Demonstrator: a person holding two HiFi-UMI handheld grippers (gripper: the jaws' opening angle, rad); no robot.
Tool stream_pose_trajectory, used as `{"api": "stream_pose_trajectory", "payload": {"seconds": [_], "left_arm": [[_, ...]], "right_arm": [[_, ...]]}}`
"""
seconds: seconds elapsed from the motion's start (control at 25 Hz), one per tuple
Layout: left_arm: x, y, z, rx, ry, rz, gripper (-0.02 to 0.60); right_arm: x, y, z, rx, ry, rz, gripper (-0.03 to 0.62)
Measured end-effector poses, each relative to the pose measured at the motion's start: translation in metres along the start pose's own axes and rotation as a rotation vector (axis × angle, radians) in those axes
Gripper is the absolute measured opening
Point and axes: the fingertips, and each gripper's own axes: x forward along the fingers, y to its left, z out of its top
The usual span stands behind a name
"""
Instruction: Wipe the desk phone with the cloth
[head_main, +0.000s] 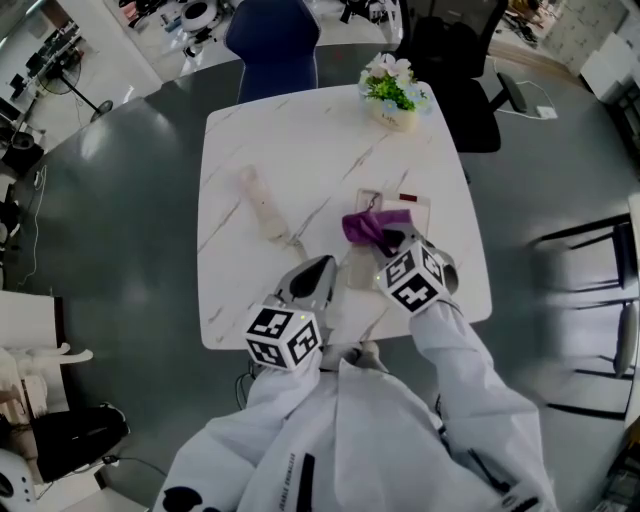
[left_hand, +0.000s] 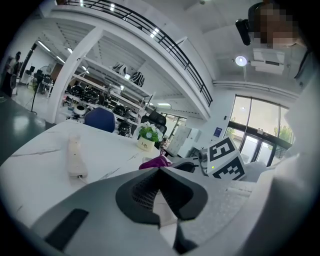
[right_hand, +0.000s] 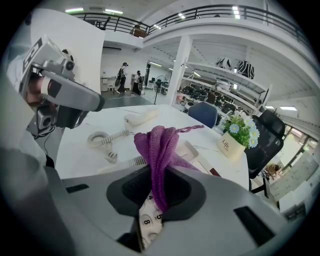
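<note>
The white desk phone base (head_main: 408, 206) lies on the marble table (head_main: 260, 140), right of centre, its keypad (right_hand: 147, 220) showing just under my right jaws. My right gripper (head_main: 398, 240) is shut on a bunched purple knitted cloth (right_hand: 160, 147) held over the base; the cloth (head_main: 370, 226) shows in the head view too. The handset (head_main: 264, 204) lies off the base to the left, joined by a coiled cord (right_hand: 107, 140). My left gripper (head_main: 318, 272) hovers shut and empty at the near table edge, left of the phone.
A potted flower plant (head_main: 393, 90) stands at the table's far right corner. A blue chair (head_main: 272, 45) and a black office chair (head_main: 455, 60) stand behind the table. Grey floor surrounds it. Two people stand far off in the right gripper view.
</note>
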Motion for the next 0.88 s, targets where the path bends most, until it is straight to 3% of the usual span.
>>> {"api": "stream_pose_trajectory", "payload": {"seconds": [0.88], "left_arm": [[-0.025, -0.021, -0.014, -0.001, -0.016, 0.030, -0.003]], "right_arm": [[-0.012, 0.036, -0.020, -0.018, 0.011, 0.055, 0.041]]}}
